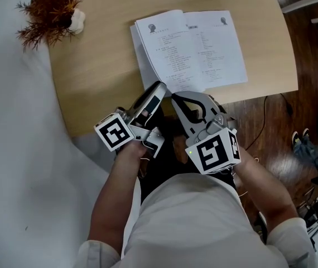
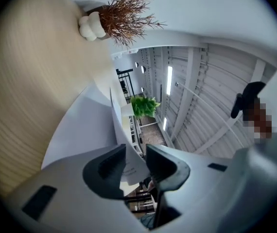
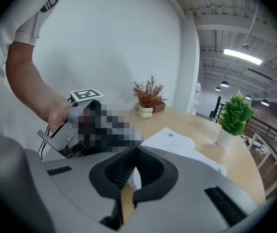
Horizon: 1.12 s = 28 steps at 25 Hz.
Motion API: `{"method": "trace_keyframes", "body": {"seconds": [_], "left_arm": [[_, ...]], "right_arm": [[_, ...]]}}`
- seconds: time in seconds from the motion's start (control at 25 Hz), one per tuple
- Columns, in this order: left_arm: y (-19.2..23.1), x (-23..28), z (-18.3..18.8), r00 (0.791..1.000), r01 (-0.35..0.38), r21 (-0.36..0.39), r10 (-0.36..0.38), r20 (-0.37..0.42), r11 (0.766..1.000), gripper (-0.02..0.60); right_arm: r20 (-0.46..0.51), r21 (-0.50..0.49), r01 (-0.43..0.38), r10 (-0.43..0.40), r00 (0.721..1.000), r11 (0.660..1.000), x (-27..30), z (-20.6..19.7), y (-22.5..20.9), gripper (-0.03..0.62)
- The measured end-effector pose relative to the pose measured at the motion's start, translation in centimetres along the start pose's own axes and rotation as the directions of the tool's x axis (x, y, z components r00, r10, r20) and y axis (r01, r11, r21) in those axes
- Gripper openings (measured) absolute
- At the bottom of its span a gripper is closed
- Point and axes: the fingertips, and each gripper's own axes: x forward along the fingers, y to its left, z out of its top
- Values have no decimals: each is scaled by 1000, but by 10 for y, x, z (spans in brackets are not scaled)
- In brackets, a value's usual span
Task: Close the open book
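The open book [image 1: 189, 49] lies flat on the round wooden table [image 1: 92, 60], its white printed pages facing up. My left gripper [image 1: 160, 87] is at the book's near left corner, rolled on its side. In the left gripper view its jaws [image 2: 136, 152] stand a little apart, and a lifted page [image 2: 121, 130] stands on edge between them, not pinched. My right gripper [image 1: 174, 96] hangs just off the book's near edge, shut and holding nothing. In the right gripper view its tips [image 3: 134, 152] meet, with the book [image 3: 175, 142] beyond them.
A dried red-brown plant in a white pot [image 1: 50, 7] stands at the table's far left. A green potted plant [image 3: 235, 115] stands past the book. Dark wooden floor with a cable [image 1: 270, 116] lies to the right of the table.
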Motion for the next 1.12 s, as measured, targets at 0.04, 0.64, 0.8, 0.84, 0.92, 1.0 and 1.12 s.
{"method": "trace_keyframes", "body": {"seconds": [0.04,0.64,0.8,0.84,0.92,1.0,1.12], "left_arm": [[-1,0,3,1000,16,-11,-16,12,1000,104],[-5,1,1,994,111,-84,-111,5,990,-2],[-11,3,2,989,145,-78,-145,4,986,-2],[-12,3,2,988,155,-81,-155,8,985,-2],[-15,4,3,985,173,-86,-173,17,981,-2],[-17,4,5,983,182,-90,-181,25,979,-3],[-19,4,8,984,178,-97,-176,31,979,-3]], "right_arm": [[-1,-6,-1,1,1000,1000,0,-1,0,0],[12,-80,-40,41,999,996,4,-1,17,0],[24,-119,-27,30,999,992,3,0,19,2],[26,-148,-19,23,999,989,2,1,20,2],[30,-194,7,-1,1000,981,1,1,19,27],[27,-213,45,-40,999,976,-1,0,14,86],[18,-259,99,-97,995,961,-4,-4,7,170]]}}
